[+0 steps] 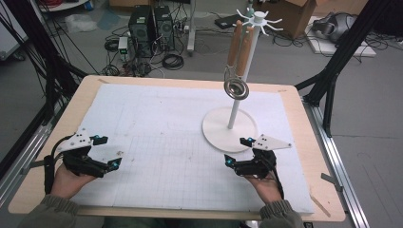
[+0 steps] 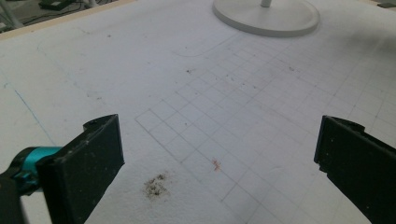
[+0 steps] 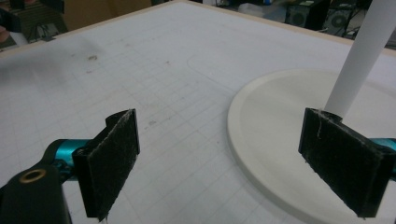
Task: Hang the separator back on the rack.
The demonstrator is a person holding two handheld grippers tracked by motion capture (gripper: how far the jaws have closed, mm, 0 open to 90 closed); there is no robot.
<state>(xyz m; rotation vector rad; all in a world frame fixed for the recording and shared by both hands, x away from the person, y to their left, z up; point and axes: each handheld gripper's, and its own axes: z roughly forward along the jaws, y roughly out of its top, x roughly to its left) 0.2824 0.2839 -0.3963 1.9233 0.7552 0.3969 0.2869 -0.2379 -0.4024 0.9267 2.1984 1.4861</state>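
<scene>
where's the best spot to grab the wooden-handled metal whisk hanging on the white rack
Probably the wooden-handled metal whisk is best pinched across its straight wooden handle, coming level from the person's side. It hangs upright on the white rack; the coiled wire head looks springy. Right gripper is nearest, open.

lab / robotics recording room. black frame struts (image 1: 343, 52) around wooden table (image 1: 90, 88), gridded white mat (image 1: 157, 128) on top, two pc towers (image 1: 152, 28) on grey floor, cable tangle (image 1: 142, 59), cardboard box (image 1: 294, 14) behind.

The stand's pole (image 3: 359, 51) and base (image 3: 280, 154) are cut off by the frame edges.
</scene>
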